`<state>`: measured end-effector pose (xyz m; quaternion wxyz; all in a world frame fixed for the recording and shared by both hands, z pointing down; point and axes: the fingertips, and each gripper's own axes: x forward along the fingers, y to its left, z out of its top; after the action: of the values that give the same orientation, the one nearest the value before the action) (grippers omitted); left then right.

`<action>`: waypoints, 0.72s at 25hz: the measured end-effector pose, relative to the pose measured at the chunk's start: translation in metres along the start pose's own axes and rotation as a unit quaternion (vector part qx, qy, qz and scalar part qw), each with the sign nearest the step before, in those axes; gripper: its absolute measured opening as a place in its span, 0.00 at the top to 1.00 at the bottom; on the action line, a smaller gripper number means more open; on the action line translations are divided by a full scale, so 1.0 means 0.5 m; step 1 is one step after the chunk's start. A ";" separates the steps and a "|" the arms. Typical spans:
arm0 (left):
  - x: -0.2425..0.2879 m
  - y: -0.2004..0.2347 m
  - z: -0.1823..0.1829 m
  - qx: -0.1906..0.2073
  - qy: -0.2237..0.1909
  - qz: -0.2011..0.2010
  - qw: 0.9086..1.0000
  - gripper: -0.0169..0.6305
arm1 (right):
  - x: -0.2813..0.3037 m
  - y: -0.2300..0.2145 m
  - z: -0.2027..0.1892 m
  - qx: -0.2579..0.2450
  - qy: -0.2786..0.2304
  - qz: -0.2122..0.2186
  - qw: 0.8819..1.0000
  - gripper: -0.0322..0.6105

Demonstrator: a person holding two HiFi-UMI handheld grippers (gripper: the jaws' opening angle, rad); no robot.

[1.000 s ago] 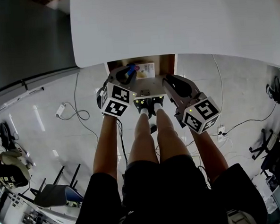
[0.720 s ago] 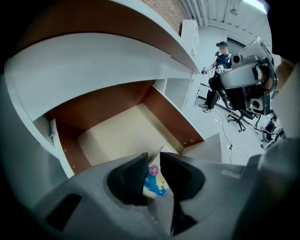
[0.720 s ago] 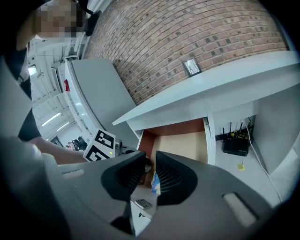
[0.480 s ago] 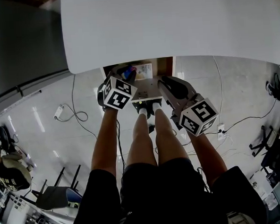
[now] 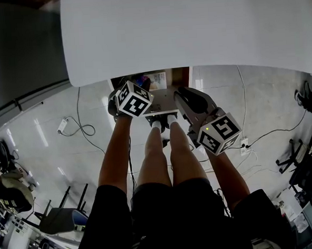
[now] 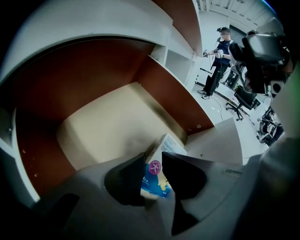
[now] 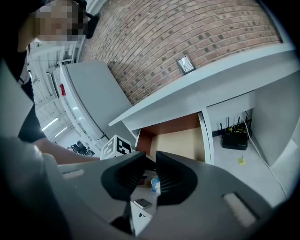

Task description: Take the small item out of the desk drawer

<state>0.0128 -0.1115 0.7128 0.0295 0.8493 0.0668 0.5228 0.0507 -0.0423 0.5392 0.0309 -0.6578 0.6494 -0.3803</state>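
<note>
Item: small blue-and-white box (image 6: 165,149), lying flat on the pale floor of the open drawer (image 6: 108,126) under the white table (image 5: 192,29), close to the drawer's right wall. Left tongs (image 6: 153,157): pointed steeply down into the drawer, jaws apart and just been opening, the box's near end showing in the gap, no pad seen pressing on it. Box long axis: runs away from these tongs, roughly in line with the gap, so the jaws straddle its narrow width. Right tongs (image 7: 151,156): outside the drawer, tips narrowly apart, drawer front (image 7: 137,218) low between them; a grip on it cannot be told. Nearer hand: the left, by far.
</note>
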 end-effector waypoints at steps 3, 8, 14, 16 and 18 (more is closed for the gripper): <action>0.016 -0.004 -0.003 0.011 0.015 -0.005 1.000 0.80 | -0.001 -0.002 -0.004 0.004 0.001 -0.001 1.000 0.86; 0.045 -0.006 -0.018 0.035 0.045 -0.011 0.998 0.78 | -0.001 -0.006 -0.014 0.008 0.004 -0.002 1.000 0.86; 0.059 -0.005 -0.021 0.039 0.060 -0.015 0.997 0.78 | -0.008 -0.013 -0.014 0.012 0.004 -0.004 1.000 0.86; 0.064 -0.008 -0.024 0.043 0.064 -0.017 0.997 0.78 | -0.012 -0.016 -0.016 0.012 0.005 -0.005 1.000 0.86; 0.067 -0.008 -0.026 0.043 0.066 -0.018 0.997 0.78 | -0.014 -0.019 -0.018 0.013 0.006 -0.005 1.000 0.86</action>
<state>0.0159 -0.1028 0.7479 -0.0019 0.8123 0.1064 0.5735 0.0547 -0.0306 0.5477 0.0334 -0.6582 0.6412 -0.3931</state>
